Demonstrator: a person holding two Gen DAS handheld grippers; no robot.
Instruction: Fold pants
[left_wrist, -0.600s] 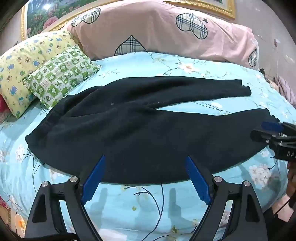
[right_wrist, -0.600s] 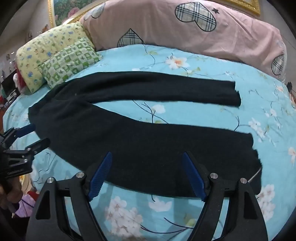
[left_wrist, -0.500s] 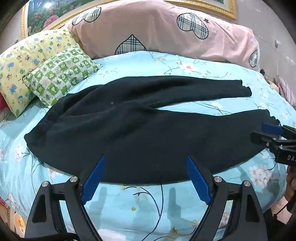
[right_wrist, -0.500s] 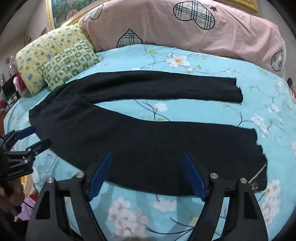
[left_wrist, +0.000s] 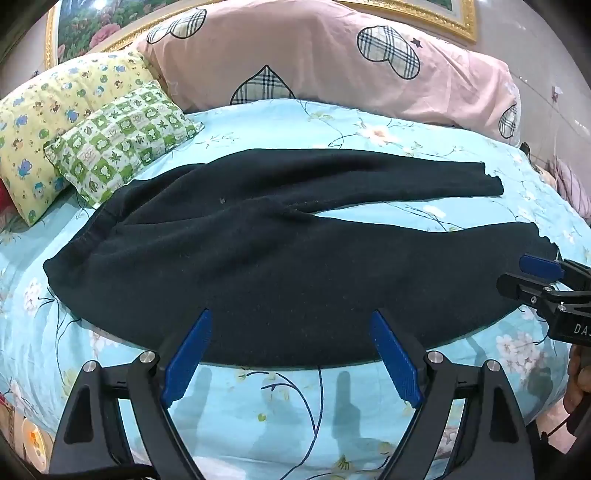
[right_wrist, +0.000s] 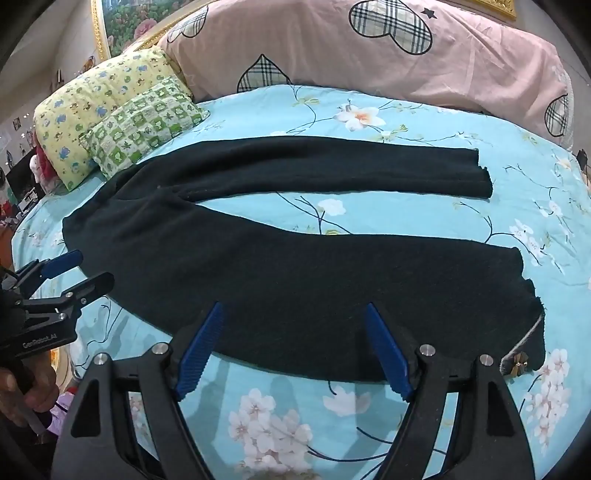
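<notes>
A pair of black pants (left_wrist: 258, 266) is laid flat on a bed (left_wrist: 280, 402) covered by a light blue flowered sheet, with both legs spread apart in a narrow V. The left hand-held gripper (left_wrist: 291, 350) is held just above the near edge of the pants, at the seat and thigh part; its blue-padded fingers (left_wrist: 186, 356) are spread wide and nothing is pinched between them. Ahead of it and to its left the waistband is seen, and to its right both legs run out toward the cuffs.

The right hand-held gripper (right_wrist: 293, 349) is held above the near edge of the nearer leg, its fingers (right_wrist: 388, 354) likewise spread wide and holding nothing. Just to its right the cuff of that leg is seen, with a grey strap and a small metal piece (right_wrist: 517, 363) at its corner. The farther leg lies well ahead of it, apart from the nearer one.

Beyond the pants, a long pink pillow (left_wrist: 332, 62) with checked hearts is propped along the head of the bed, and a yellow pillow (left_wrist: 44, 122) and a green checked pillow (left_wrist: 122, 140) are stacked ahead and to the left.
</notes>
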